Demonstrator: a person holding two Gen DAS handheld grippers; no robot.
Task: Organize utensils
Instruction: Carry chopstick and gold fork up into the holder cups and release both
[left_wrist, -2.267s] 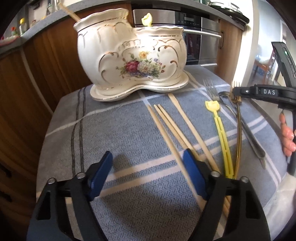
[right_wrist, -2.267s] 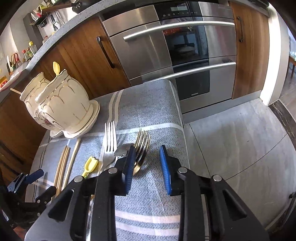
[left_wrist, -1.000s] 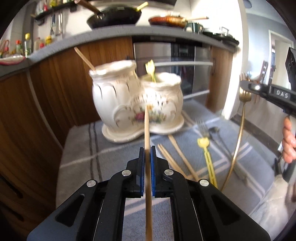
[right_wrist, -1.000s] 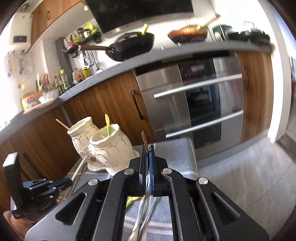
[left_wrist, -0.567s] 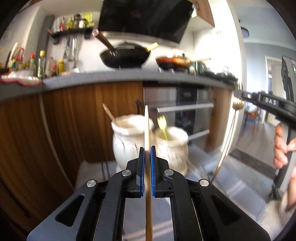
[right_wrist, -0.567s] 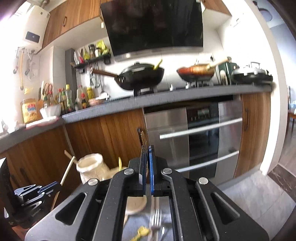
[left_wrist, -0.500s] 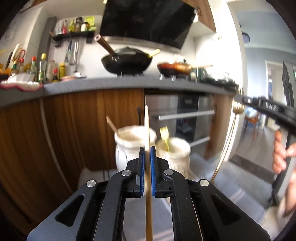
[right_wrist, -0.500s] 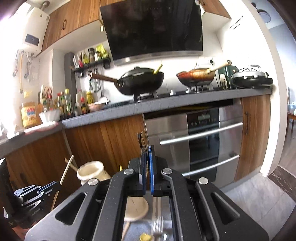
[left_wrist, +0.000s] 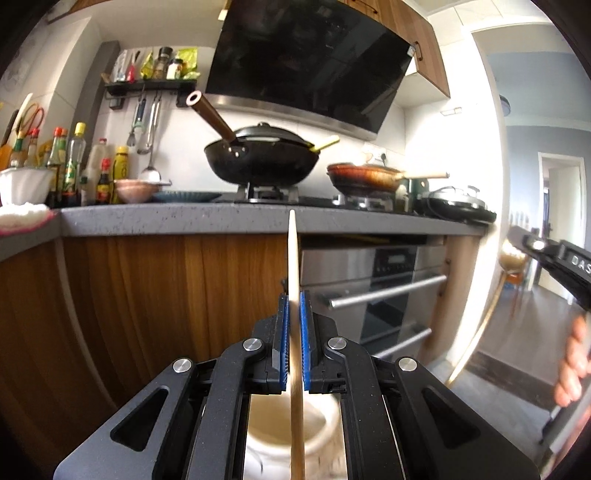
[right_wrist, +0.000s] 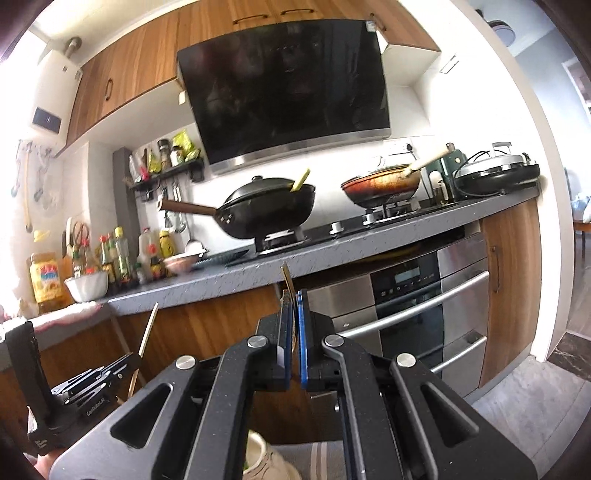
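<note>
Left tool (left_wrist: 293, 317) is clamped on a wooden chopstick (left_wrist: 294, 258), which stands near upright at centre frame, its top against the grey countertop edge and its lower length running down toward the bottom of the left view. Directly beneath, between the tool's arms, the open mouth of the cream ceramic holder (left_wrist: 291, 424) is visible, so the chopstick appears lined up over that compartment, not yet released. Right tool (right_wrist: 293, 321) is pinched tight on a gold utensil (right_wrist: 287, 278); only a thin gold end shows above the pads in the right view, while the left view, at right of frame, shows a blurred gold shaft hanging below that tool. The holder's rim (right_wrist: 258, 458) sits at bottom centre of the right view. Assessment: two pieces are in transit and neither is deposited. Whether other utensils remain on the surface cannot be determined here.
</note>
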